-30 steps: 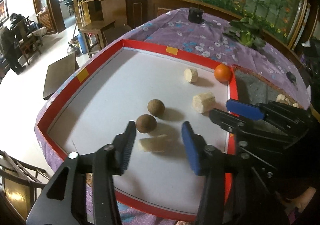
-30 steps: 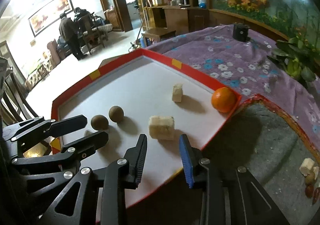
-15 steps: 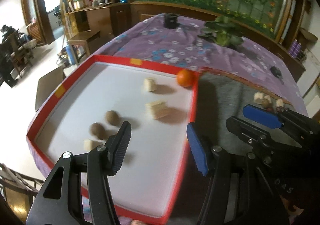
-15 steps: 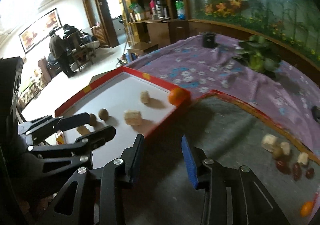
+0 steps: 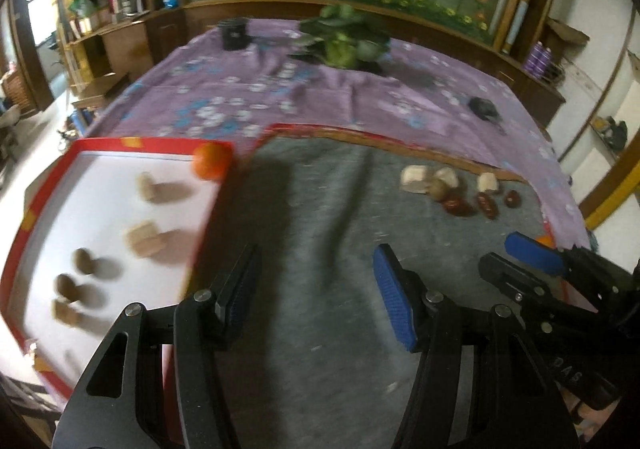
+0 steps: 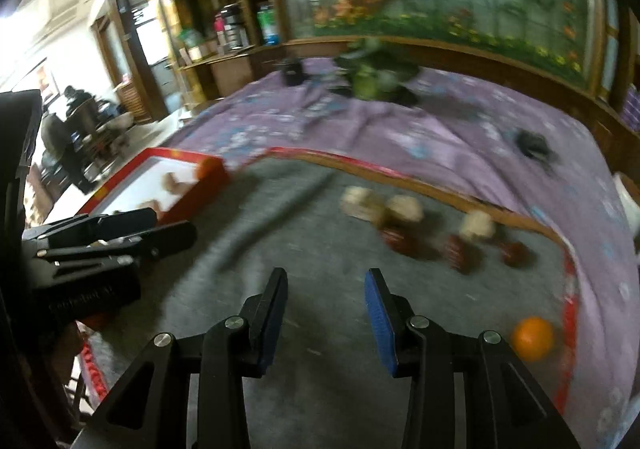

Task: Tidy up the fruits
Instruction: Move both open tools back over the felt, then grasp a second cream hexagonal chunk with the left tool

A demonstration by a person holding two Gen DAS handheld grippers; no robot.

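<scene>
Now | left gripper fingers spread, empty | right gripper fingers spread, empty | orange round, glossy, on grey mat

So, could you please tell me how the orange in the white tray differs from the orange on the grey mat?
The tray orange sits in the far corner of the white tray, against its red rim, beside pale chunks. The mat orange lies alone on the grey mat near its red edge, apart from the other fruit. Both are round and orange.
</scene>
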